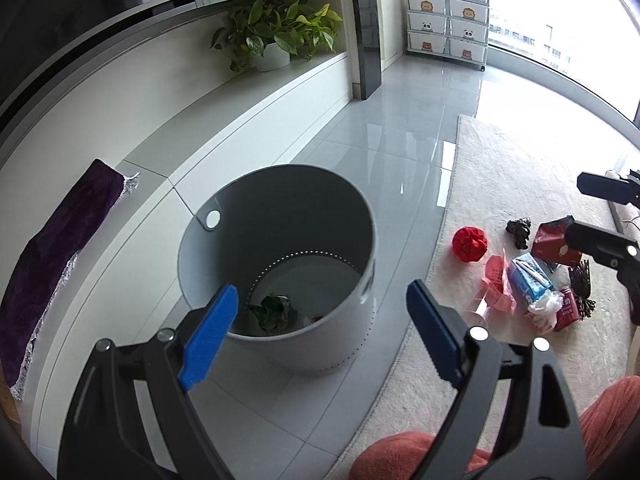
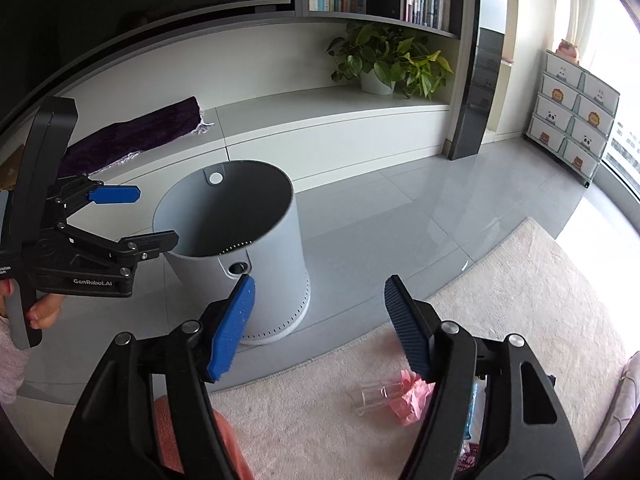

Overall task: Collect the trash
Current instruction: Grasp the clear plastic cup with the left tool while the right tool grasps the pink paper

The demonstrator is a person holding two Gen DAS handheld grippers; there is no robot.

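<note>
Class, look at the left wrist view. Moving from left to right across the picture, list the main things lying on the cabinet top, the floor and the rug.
purple cloth → grey bin → red ball → blue milk carton

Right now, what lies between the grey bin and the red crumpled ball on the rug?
Only bare floor tile and the rug's edge lie between the grey bin and the red crumpled ball. The left wrist view shows it.
</note>
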